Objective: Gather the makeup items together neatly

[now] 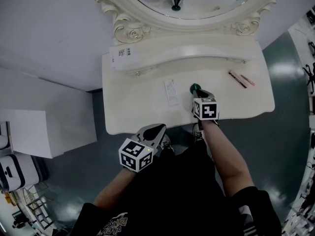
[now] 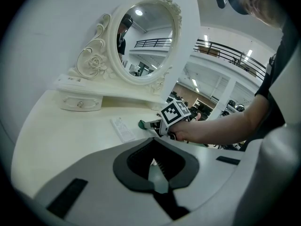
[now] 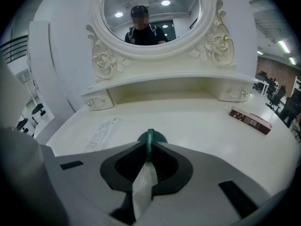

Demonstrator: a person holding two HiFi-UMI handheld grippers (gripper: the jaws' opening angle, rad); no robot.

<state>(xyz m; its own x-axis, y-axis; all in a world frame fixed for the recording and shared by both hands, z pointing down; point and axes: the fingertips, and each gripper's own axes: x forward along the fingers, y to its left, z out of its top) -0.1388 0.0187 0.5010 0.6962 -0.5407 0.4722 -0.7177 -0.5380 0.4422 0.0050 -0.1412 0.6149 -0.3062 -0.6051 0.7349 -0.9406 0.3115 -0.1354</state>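
Head view: a white dressing table [image 1: 138, 102] with an ornate oval mirror [image 1: 129, 29] is seen from above, filling the upper half of the frame. The right gripper [image 1: 198, 93] is held over the tabletop just right of centre, and its jaws are clamped nearly together on a flat white makeup item with a green cap [image 1: 195, 88]. In the right gripper view the same item [image 3: 149, 142] is pinched edge-on between the dark pads of that gripper [image 3: 149, 149], its round cap pointing toward the mirror [image 3: 150, 18].

A slim brown-and-pink box [image 1: 238, 79] is left lying on the right part of the tabletop, well apart from the held item; it is seen at the right edge of the right gripper view [image 3: 250, 120]. A printed leaflet [image 1: 171, 91] lies flat near the table's centre, just left of the green cap.

The left gripper [image 1: 158, 128] is held off the table's front edge, at lower centre of the frame. In the left gripper view its jaws [image 2: 153, 142] are seen brought together with nothing between them.
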